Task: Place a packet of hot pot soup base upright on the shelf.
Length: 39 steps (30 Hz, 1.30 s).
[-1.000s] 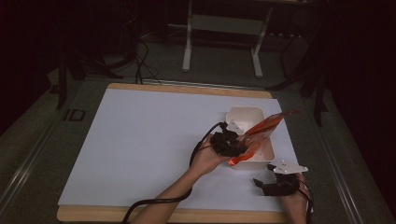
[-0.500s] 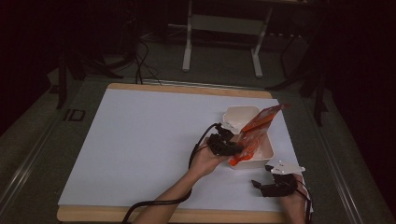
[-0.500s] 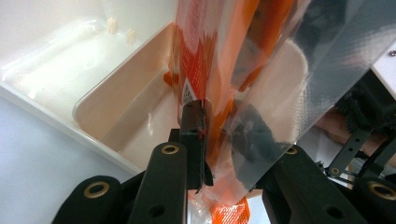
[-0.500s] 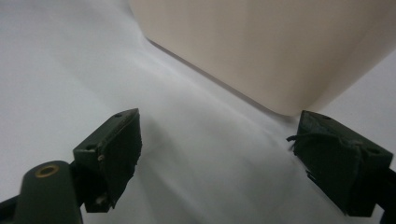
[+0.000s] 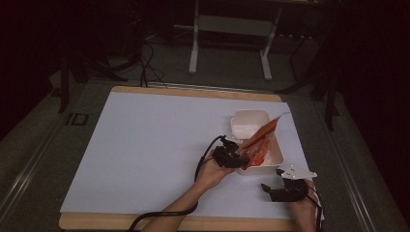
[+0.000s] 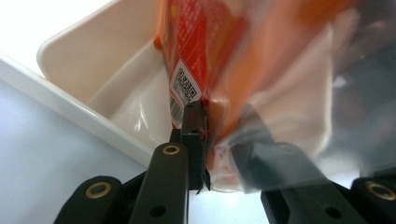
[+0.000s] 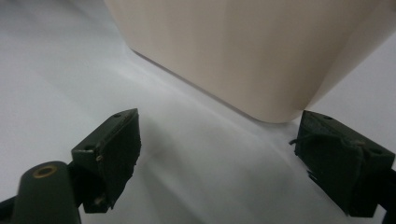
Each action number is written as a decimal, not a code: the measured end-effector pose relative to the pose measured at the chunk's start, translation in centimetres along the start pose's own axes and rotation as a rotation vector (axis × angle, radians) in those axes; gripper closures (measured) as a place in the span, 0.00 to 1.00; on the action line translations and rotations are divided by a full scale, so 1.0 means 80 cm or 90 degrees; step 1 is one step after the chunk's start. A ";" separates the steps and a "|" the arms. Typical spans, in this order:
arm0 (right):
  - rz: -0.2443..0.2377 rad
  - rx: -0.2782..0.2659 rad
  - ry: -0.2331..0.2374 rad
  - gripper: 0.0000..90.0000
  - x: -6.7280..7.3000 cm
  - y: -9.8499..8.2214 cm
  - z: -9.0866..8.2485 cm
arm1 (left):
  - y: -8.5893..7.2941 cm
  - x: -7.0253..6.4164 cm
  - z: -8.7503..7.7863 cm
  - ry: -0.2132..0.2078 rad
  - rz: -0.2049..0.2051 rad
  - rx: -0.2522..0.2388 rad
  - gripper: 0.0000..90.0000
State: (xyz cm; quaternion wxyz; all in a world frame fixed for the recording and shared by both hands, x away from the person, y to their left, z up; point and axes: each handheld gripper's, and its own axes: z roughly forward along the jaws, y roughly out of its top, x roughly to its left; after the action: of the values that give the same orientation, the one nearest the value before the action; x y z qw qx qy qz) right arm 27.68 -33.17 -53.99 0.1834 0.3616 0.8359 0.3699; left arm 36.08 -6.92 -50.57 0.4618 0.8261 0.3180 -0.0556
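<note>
Packet (image 5: 260,140) of orange-red film with a clear panel, pinched at its lower corner by the left gripper (image 5: 231,158) and propped on a slant over the cream rectangular tub (image 5: 270,164), upper end pointing away toward the far right. Held that way, probably, so that whatever sits inside slides down toward the tub rather than onto the white mat (image 5: 159,145). Seen close in the left gripper view: jaws together on the packet's (image 6: 243,70) seam just below the barcode label, one pad flat against the printed face, the other blurred behind clear film. Tub wall (image 6: 93,56) right behind the grip, so the pinched corner hangs at or just inside the near rim. Cannot tell whether the packet is open or what it contains.

Right gripper (image 5: 285,189) low on the mat, just beside the tub's near corner, jaws apart and holding nothing. In the right gripper view, tub corner (image 7: 261,60) straight ahead between the two pads but not touched. Parked there, by the look of it, ready to steady the tub should the packet drag or tip it. Tub itself near the right edge of the mat, within easy reach of both hands.
</note>
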 end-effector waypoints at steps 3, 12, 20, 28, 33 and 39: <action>0.001 0.002 0.002 0.15 -0.001 0.000 0.001 | 0.008 -0.004 0.000 0.008 0.030 0.031 0.86; -0.003 -0.008 -0.002 0.15 0.002 0.002 -0.001 | 0.021 0.006 -0.003 -0.017 0.068 0.086 0.85; -0.020 -0.008 0.017 0.15 0.004 0.001 -0.001 | 0.035 0.010 -0.006 -0.015 0.117 0.129 0.85; -0.054 0.010 0.037 0.16 0.018 0.005 0.002 | 0.033 0.013 -0.009 -0.020 0.089 0.111 0.81; -0.047 0.004 0.027 0.16 0.015 0.003 -0.003 | 0.032 0.015 -0.018 -0.038 0.073 0.081 0.69; -0.040 0.002 0.018 0.16 0.012 0.000 -0.007 | 0.030 0.011 -0.039 -0.026 0.078 0.039 0.65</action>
State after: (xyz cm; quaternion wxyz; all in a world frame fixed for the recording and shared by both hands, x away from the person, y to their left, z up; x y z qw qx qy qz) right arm 26.76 -32.72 -53.66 0.1826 0.3304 0.8499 0.3677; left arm 37.50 -4.89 -47.36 0.4451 0.8566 0.2554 -0.0538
